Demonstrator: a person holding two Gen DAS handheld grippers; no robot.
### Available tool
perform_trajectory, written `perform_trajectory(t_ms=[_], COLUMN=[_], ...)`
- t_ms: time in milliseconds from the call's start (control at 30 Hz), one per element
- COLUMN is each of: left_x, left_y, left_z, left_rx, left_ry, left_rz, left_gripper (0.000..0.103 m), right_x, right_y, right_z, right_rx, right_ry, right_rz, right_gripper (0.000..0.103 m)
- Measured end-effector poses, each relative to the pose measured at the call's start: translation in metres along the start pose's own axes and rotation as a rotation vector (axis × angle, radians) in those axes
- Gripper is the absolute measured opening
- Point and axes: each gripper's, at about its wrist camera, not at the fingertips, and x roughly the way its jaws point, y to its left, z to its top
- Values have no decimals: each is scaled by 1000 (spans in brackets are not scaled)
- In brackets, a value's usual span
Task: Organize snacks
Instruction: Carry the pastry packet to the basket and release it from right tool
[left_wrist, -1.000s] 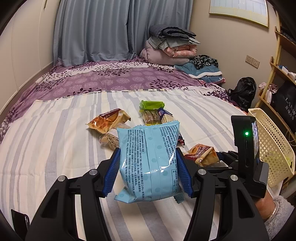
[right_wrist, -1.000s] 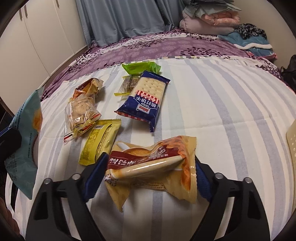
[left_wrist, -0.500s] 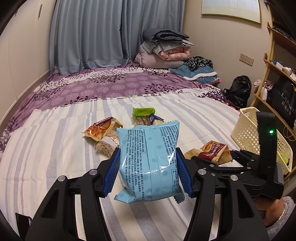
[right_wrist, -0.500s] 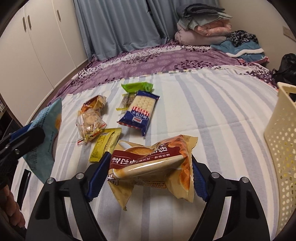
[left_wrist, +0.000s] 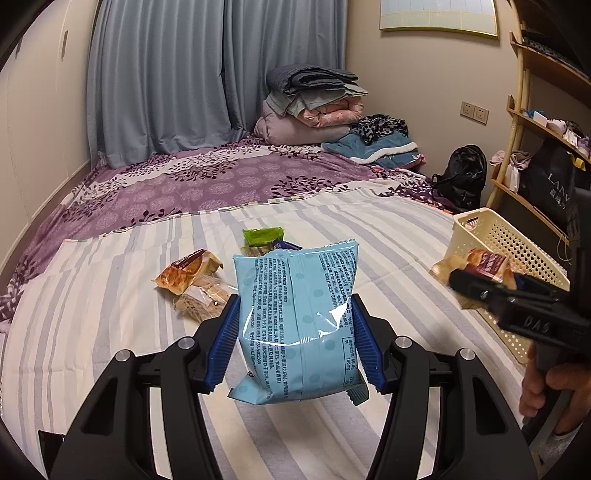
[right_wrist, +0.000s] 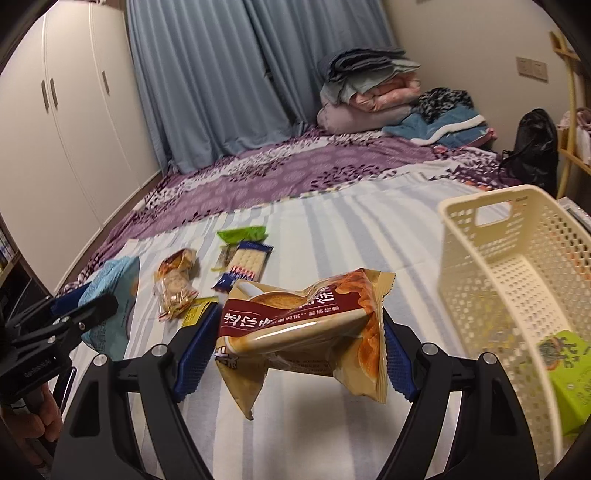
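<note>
My left gripper (left_wrist: 295, 343) is shut on a light blue snack bag (left_wrist: 297, 321), held upright above the striped bed. My right gripper (right_wrist: 291, 343) is shut on an orange and red pastry packet (right_wrist: 303, 325), held in the air just left of the cream plastic basket (right_wrist: 476, 243). The right gripper and its packet (left_wrist: 484, 264) also show in the left wrist view, in front of the basket (left_wrist: 506, 236). On the bed lie an orange packet (left_wrist: 186, 271), a clear cookie bag (left_wrist: 201, 301), a green packet (left_wrist: 262, 234), a blue cracker pack (right_wrist: 245, 264) and a yellow packet (right_wrist: 195, 314).
A green box (right_wrist: 572, 365) lies in the basket. Folded quilts (left_wrist: 314, 107) and clothes are piled at the far end of the bed. A black bag (left_wrist: 461, 177) and wooden shelves (left_wrist: 535, 122) stand on the right, white wardrobes (right_wrist: 66, 122) on the left.
Both grippers have lifted and moved right with their packets. The right gripper now holds the pastry packet next to the basket, which has come into fuller view.
</note>
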Motion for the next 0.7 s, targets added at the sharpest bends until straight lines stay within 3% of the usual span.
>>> perform_trajectory(t_ms=[433,700], left_x=[-8,-5], left_y=[-34,-59], left_z=[8,11], left_rx=[63,105], left_ry=[-12,-5], left_rz=[-30,-59], left_gripper=[60,60], right_x=[-70,-94], right_y=[-85,-148], right_z=[4,-3], right_rx=[98,184], right_ry=[-129,-151], right_rz=[-172,-293], right_gripper=[79,79])
